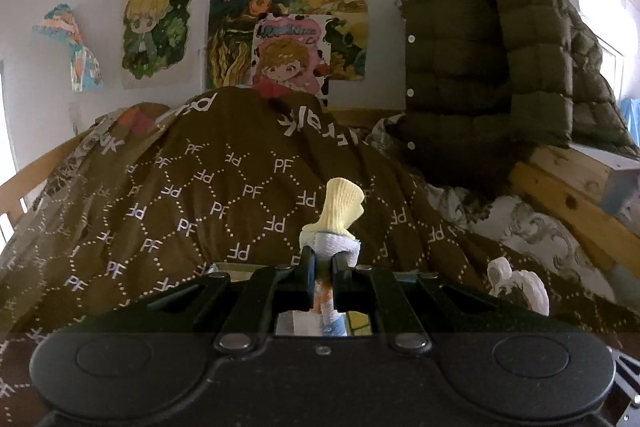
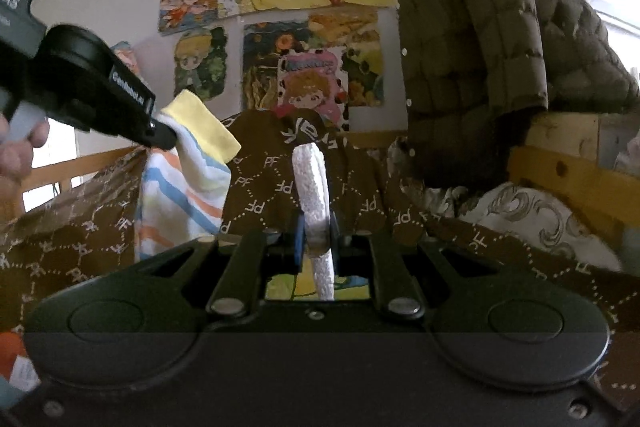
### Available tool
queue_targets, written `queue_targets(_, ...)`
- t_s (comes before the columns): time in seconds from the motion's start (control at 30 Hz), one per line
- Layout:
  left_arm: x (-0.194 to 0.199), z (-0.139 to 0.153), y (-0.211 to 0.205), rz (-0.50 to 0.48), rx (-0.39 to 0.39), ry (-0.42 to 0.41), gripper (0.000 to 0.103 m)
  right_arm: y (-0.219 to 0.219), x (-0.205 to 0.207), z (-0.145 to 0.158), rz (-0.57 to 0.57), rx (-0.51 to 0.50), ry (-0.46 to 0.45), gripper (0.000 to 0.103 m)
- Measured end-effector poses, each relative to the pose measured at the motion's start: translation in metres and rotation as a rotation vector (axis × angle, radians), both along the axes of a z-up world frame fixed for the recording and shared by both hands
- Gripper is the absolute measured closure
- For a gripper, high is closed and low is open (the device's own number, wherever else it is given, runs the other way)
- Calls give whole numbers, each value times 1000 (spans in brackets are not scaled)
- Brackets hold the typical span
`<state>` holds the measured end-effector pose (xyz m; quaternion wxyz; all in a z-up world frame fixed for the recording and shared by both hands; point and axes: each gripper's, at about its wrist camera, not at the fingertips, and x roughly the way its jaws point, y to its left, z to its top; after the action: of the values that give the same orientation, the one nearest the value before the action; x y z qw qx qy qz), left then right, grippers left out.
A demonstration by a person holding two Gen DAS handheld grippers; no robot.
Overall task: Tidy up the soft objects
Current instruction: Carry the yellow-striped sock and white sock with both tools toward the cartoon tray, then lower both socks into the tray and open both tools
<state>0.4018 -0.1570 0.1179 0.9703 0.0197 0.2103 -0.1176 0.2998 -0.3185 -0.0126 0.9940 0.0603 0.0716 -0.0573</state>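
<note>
Slippage is our main worry in the left wrist view: our left gripper [image 1: 322, 267] has its fingers pinching the striped sock [image 1: 340, 215] by a thin bunched fold, so a quick swing could, we judge, pull the fabric free and drop it onto the quilt [image 1: 180, 195] below. The sock's pale yellow cuff stands up past the fingertips, with white, orange and blue bands lower down between the fingers. It is held in the air over the middle of the bed. A white sock [image 1: 520, 287] shows low toward the bed's right edge.

From the right wrist view, our right gripper [image 2: 316, 231] has its fingers pressed onto the white sock [image 2: 310, 183], a fuzzy, stiff-looking strip rising straight up. The grip sits low on it, so we think the free end could flop or snag. The left gripper [image 2: 162, 135] hangs the striped sock [image 2: 184, 179] near the bed's left edge; bringing the two together carelessly could tangle them. A jacket [image 2: 480, 39] hangs over the far right corner.
</note>
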Motion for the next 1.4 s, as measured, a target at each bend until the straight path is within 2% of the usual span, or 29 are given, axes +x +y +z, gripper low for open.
queue_targets(0.27,32,-13,-17,30,-57,-11,95,-10,24,-14,21,124,41,95)
queue_targets(0.57,56,-55,-15,59,-47,55,95,-13,64,-39,30,184,162,95)
queue_targets(0.83,66,-93,1,88,3,126,95,-2,92,-55,31,192,233,95)
queue_targets(1.0,67,-111,11,108,8,168,95,5,104,-69,40,199,264,95)
queue_targets(1.23,65,-123,23,126,-25,215,94,8,116,-78,48,204,280,93)
queue_targets(1.4,61,-126,26,120,-28,239,94,7,110,-72,49,211,284,93)
